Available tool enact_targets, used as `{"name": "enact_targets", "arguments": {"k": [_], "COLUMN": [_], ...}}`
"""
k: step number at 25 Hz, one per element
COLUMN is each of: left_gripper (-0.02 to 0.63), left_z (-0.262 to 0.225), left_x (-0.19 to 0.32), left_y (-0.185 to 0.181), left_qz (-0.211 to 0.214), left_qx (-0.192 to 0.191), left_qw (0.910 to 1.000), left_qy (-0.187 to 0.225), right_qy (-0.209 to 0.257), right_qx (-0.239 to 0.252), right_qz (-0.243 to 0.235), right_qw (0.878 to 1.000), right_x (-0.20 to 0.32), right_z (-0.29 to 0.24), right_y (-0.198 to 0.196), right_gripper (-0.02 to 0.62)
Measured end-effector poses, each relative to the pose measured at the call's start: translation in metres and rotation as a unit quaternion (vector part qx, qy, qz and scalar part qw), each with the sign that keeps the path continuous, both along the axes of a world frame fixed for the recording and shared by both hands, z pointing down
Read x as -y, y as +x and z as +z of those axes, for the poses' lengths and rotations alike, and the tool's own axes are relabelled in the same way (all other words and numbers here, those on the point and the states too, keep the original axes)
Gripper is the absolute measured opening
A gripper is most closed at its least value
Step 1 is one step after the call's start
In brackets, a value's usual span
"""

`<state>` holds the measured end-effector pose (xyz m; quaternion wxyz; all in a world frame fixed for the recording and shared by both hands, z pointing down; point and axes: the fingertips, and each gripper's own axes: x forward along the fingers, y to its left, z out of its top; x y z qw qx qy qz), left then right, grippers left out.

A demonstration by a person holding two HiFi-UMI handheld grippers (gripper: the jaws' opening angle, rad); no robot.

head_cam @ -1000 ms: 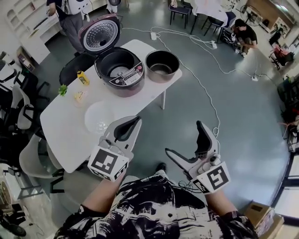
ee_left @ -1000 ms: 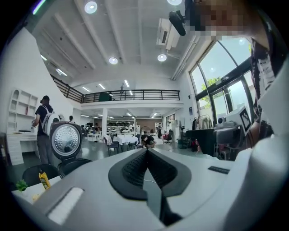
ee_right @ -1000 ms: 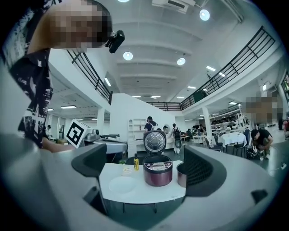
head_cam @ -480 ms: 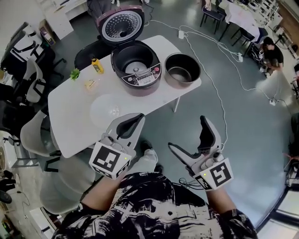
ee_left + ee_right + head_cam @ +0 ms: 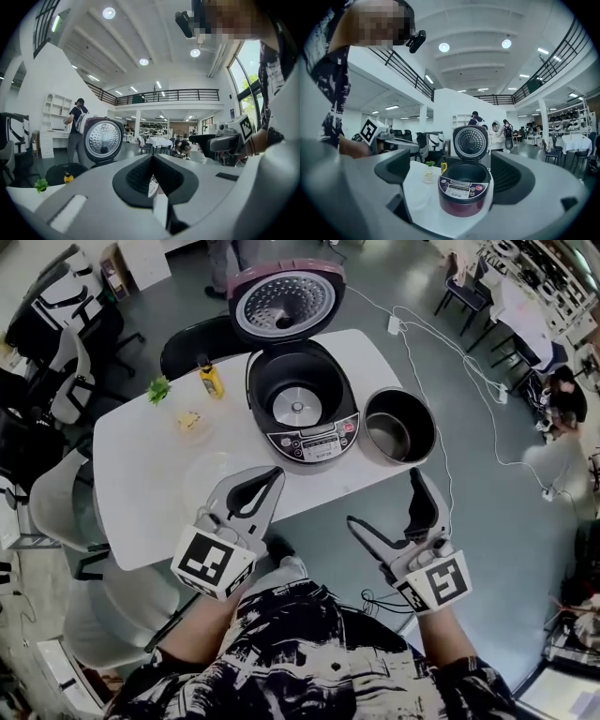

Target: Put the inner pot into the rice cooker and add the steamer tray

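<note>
- The left gripper is held out in front of the person's chest. Its forearm rises from the lower edge of the head view, and its tips reach over the near edge of the white table.
- Its jaws are pressed together with nothing between them (its own view shows them meeting along the middle line).
- The right gripper is at about the same height on the other side, off the table and over the grey floor. Its jaws are spread wide and empty.
- In the right gripper view the rice cooker sits framed between those spread jaws, well away from them.
- The cooker stands on the table with its control panel toward the person. Its lid is swung up on the far side, and the well is bare.
- The inner pot stands upright on the table just right of the cooker, mouth up, near the table's right corner.
- A pale round tray lies flat on the table beside the left gripper's tips, left of the cooker.
</note>
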<state>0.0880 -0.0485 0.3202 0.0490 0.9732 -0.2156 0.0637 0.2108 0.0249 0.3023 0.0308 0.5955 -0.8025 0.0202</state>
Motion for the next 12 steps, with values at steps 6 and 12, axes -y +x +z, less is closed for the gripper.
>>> {"name": "enact_targets", "arguments": {"k": [6,12], "left_gripper": [0.005,0.005], "left_z": [-0.003,-0.005], "left_x": [0.052,0.079], "left_y": [-0.009,-0.012], "left_qz": [-0.036,-0.082], "left_qx": [0.003,0.008], "left_qw": [0.9994,0.9966], "left_qy": [-0.001,-0.003], "right_qy": [-0.017,-0.019], "right_qx": [-0.013,-0.016], "right_qz": [0.031,-0.007], "right_qw": [0.999,1.000], "right_x": [0.051,0.092], "right_z": [0.008,0.007], "right_y": [0.050,0.059], "right_gripper": [0.494,0.494]}}
